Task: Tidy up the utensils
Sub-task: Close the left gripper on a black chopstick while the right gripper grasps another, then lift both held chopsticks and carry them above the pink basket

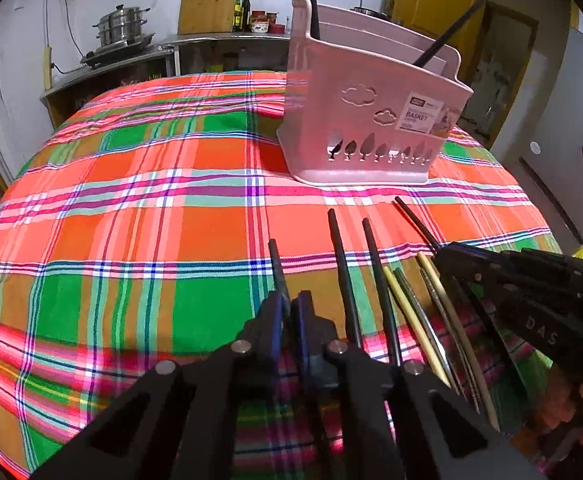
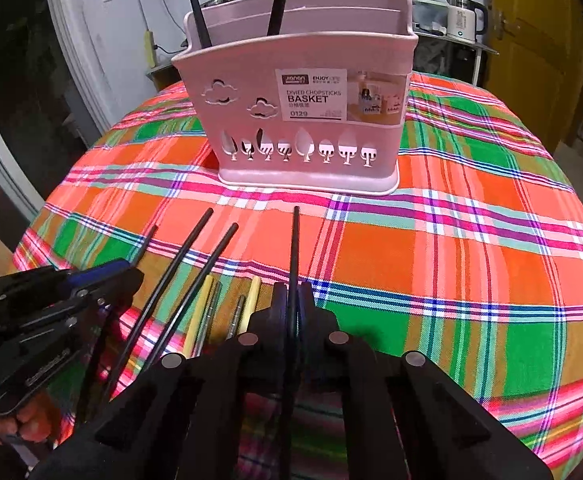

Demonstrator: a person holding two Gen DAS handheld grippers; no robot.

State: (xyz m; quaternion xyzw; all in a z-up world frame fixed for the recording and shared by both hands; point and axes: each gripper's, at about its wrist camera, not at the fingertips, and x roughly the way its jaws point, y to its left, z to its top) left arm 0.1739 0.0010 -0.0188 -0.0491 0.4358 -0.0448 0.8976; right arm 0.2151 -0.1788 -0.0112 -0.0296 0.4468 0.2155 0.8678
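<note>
- The left tool (image 1: 289,312) is clenched on a black chopstick (image 1: 277,268); the stick's tip pokes out ahead of the blue pads over the plaid cloth.
- The right tool (image 2: 294,304) is clenched on another black chopstick (image 2: 294,248), which runs straight forward from between its pads toward the basket.
- The pink chopstick basket (image 2: 307,120) stands upright on the tabletop (image 2: 471,248), beyond both tools; its front wall bears cloud and tree cut-outs and a paper label.
- Two black chopsticks (image 2: 277,4) already stand in the basket, leaning apart, their upper ends rising above the rim.
- Two loose black chopsticks (image 2: 187,272) lie side by side on the cloth between the two tools, pointing roughly toward the basket.
- Next to them, just beside the right tool, lie pale yellow chopsticks (image 2: 200,312) and thin metal-looking ones (image 2: 237,316); how many of each there are I cannot tell.
- From the left wrist view the right tool appears at the right edge, with its black stick reaching out ahead; from the right wrist view the left tool shows at the left edge, with fingers of a hand (image 2: 23,420) wrapped around its handle.
- A steel pot (image 1: 121,24) and a wooden board (image 1: 209,2) sit on a counter behind the tabletop.
</note>
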